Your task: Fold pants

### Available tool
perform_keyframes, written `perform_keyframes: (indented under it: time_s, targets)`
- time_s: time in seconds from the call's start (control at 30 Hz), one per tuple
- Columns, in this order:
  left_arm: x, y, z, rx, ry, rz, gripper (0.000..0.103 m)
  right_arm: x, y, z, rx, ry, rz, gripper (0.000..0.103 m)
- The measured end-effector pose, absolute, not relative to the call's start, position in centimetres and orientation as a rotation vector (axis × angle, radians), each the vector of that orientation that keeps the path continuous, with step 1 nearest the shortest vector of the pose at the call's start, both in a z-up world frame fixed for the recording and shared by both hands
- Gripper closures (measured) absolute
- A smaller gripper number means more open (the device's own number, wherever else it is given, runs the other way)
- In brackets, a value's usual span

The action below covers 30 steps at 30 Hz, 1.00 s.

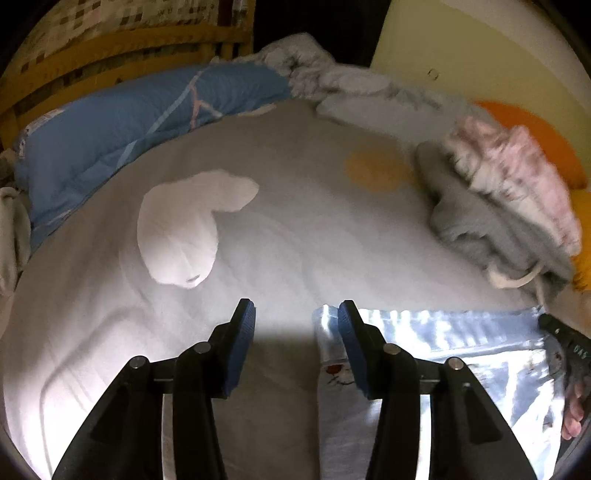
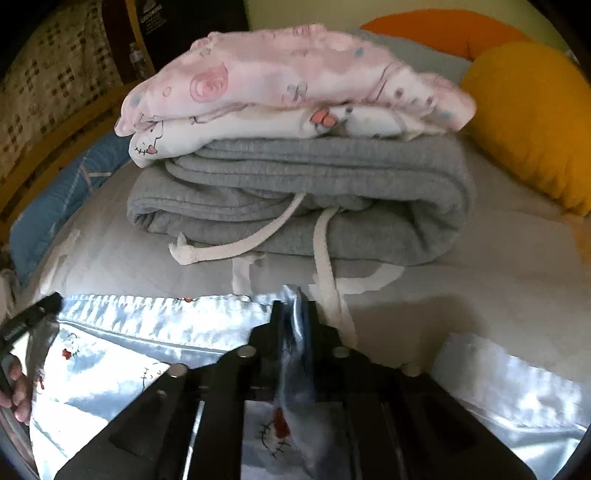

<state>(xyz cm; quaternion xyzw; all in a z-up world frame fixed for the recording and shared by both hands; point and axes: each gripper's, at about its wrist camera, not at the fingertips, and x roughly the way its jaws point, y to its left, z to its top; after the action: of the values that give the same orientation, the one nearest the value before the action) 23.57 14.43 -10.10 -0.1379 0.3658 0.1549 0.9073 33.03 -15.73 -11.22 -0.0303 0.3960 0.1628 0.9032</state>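
Note:
Shiny light-blue satin pants (image 1: 454,343) with small cartoon prints lie flat on the grey bed sheet (image 1: 295,240) at the lower right of the left wrist view. My left gripper (image 1: 295,314) is open. Its right blue pad hangs over the pants' left edge and its left pad is over bare sheet. In the right wrist view the pants (image 2: 155,332) spread to the left, their gathered waistband along the far edge. My right gripper (image 2: 295,308) is shut on a bunched fold of that waistband, which stands up between its black fingers.
Just beyond the pants sits a stack of folded clothes: grey sweatpants (image 2: 295,192) with white drawstrings, and a pink printed garment (image 2: 295,77) on top. Yellow (image 2: 532,122) and orange (image 2: 443,29) cushions lie at the right. A blue quilt (image 1: 129,136) and a wooden headboard (image 1: 110,48) are at the left.

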Motion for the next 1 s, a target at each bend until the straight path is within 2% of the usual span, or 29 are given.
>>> perform_keyframes:
  time_s: [0.03, 0.07, 0.1, 0.17, 0.27, 0.37, 0.4, 0.57, 0.63, 0.73, 0.87, 0.97, 1.0]
  targets:
    - [23.3, 14.2, -9.5, -0.278, 0.728, 0.31, 0.049, 32.8, -15.8, -10.4, -0.074, 0.793, 0.319, 0.071]
    - [22.9, 13.8, -8.7, -0.255, 0.687, 0.307, 0.041, 31.7, -16.3, -9.1, -0.075, 0.743, 0.307, 0.059]
    - [22.5, 13.3, -8.0, -0.229, 0.643, 0.304, 0.036, 30.6, -17.0, -7.7, -0.063, 0.69, 0.304, 0.041]
    - [21.4, 12.0, -6.4, -0.169, 0.56, 0.291, 0.03, 28.7, -18.6, -5.0, -0.025, 0.598, 0.286, 0.027]
    - [20.2, 9.8, -4.4, -0.135, 0.472, 0.254, 0.028, 26.4, -21.3, -1.1, 0.007, 0.505, 0.221, 0.027]
    - [19.4, 7.6, -1.7, -0.187, 0.436, 0.157, 0.028, 23.9, -24.5, 2.5, -0.029, 0.425, 0.155, 0.017]
    - [19.1, 6.4, -0.7, -0.193, 0.42, 0.109, 0.027, 22.9, -25.9, 3.6, -0.062, 0.397, 0.121, 0.017]
    - [20.9, -1.4, 3.6, -0.136, 0.455, -0.066, 0.025, 19.0, -34.9, 6.5, -0.015, 0.325, -0.059, 0.014]
    - [22.3, -4.8, 5.1, -0.112, 0.474, -0.112, 0.025, 18.6, -39.0, 6.2, 0.094, 0.346, -0.087, 0.012]
    - [23.7, -9.7, 6.7, -0.079, 0.498, -0.155, 0.025, 19.4, -44.3, 3.2, 0.248, 0.505, -0.151, 0.012]
    - [25.1, -13.9, 6.2, -0.111, 0.51, -0.198, 0.025, 20.4, -48.9, -0.8, 0.315, 0.649, -0.195, 0.013]
    - [26.1, -15.5, 2.8, -0.127, 0.56, -0.222, 0.025, 20.8, -51.1, -3.6, 0.465, 0.696, -0.119, 0.019]
    - [26.2, -15.9, 1.6, -0.106, 0.574, -0.221, 0.025, 20.9, -51.3, -4.2, 0.493, 0.718, -0.097, 0.025]
